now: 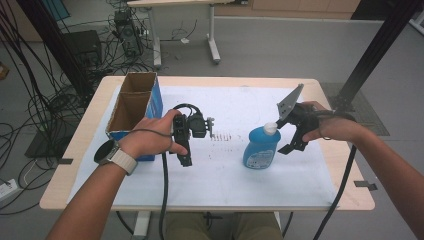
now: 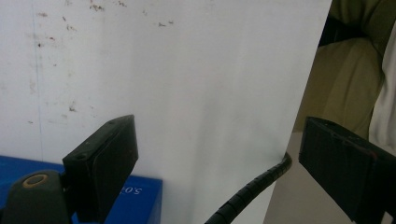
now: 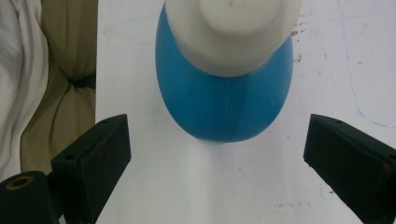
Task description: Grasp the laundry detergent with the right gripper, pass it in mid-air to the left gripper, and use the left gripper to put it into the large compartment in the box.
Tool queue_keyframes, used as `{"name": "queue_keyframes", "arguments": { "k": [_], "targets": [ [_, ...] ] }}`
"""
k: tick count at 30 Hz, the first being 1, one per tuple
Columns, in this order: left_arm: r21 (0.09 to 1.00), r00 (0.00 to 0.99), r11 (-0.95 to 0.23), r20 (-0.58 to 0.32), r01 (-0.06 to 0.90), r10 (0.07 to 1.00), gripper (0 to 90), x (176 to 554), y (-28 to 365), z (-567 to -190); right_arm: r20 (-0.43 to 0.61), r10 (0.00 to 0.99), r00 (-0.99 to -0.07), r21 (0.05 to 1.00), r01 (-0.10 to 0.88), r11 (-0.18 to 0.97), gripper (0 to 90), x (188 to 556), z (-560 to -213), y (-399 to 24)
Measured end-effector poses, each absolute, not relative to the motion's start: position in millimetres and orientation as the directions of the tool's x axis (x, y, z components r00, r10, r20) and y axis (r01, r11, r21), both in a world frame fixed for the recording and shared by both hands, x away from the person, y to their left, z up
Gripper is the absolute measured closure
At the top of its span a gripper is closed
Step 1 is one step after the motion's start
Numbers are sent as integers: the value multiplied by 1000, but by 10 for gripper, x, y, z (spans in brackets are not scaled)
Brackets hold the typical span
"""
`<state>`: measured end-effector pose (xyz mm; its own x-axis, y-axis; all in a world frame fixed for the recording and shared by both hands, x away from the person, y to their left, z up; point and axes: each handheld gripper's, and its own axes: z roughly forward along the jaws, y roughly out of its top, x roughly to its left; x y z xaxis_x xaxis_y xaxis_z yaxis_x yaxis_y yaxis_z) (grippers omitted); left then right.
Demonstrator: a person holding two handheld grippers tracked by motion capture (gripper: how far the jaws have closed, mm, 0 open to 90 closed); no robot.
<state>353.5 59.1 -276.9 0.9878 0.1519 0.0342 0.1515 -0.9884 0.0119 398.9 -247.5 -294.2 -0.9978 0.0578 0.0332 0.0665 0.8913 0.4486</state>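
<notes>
Blue plastic bottle with white cap (image 3: 224, 100) stands just ahead of the wide-open, empty right gripper (image 3: 217, 154); the brown-lined blue cardboard box (image 1: 134, 106) holds nothing visible

A bottle (image 1: 261, 147) stands upright on the table (image 1: 320, 86), right of centre. At its two o'clock, just beside its cap, hangs the right gripper (image 1: 291, 146). At the bottle's nine o'clock, well apart, sits the left gripper (image 1: 184, 159). Beyond that, at the left gripper's ten o'clock, an open box (image 1: 131, 107) stands near the table's left edge.
</notes>
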Motion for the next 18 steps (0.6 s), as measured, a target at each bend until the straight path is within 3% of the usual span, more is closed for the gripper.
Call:
{"name": "queue_keyframes", "arguments": {
  "k": [18],
  "targets": [
    [17, 988, -988, 40, 152, 152, 121, 3527, 595, -2766, 32, 60, -998, 451, 69, 890, 72, 3988, -2936, -2473]
  ]
}}
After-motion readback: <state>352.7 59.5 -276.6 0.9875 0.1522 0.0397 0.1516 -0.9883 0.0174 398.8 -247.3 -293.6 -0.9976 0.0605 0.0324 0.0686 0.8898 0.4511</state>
